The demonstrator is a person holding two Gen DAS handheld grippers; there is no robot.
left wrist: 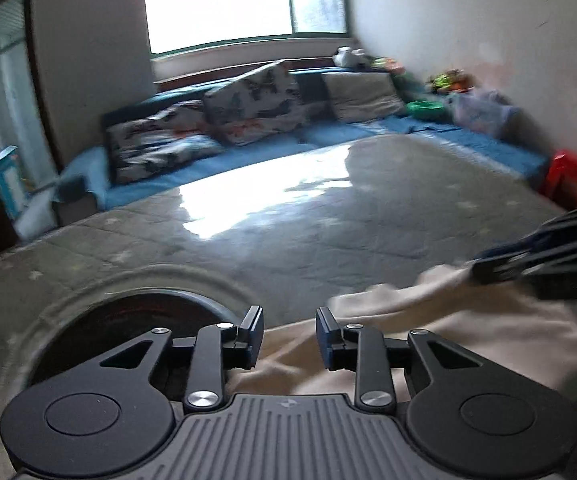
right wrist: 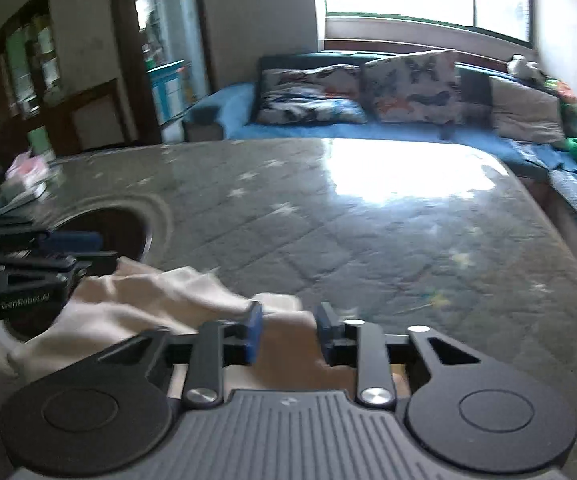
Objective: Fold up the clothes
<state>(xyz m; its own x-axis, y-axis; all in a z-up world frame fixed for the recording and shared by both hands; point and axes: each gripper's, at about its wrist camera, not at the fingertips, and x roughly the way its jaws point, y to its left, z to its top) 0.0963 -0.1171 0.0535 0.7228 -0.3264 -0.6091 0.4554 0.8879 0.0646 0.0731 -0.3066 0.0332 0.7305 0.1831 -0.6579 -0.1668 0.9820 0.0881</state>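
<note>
A cream-coloured garment (left wrist: 428, 332) lies bunched at the near edge of the grey quilted table (left wrist: 288, 232). My left gripper (left wrist: 289, 338) is open, its fingers apart just above the cloth's left part. In the right wrist view the same garment (right wrist: 148, 300) spreads to the left, and my right gripper (right wrist: 287, 334) is open with cloth showing between and under its fingers. Each gripper shows in the other's view: the right one (left wrist: 536, 256) at the cloth's far right edge, the left one (right wrist: 48, 256) at its left end.
A round dark opening (left wrist: 128, 320) sits in the table next to the cloth, also visible in the right wrist view (right wrist: 116, 228). A blue sofa (right wrist: 368, 128) with patterned cushions (left wrist: 248, 108) stands behind the table. A red box (left wrist: 568, 178) is at the right.
</note>
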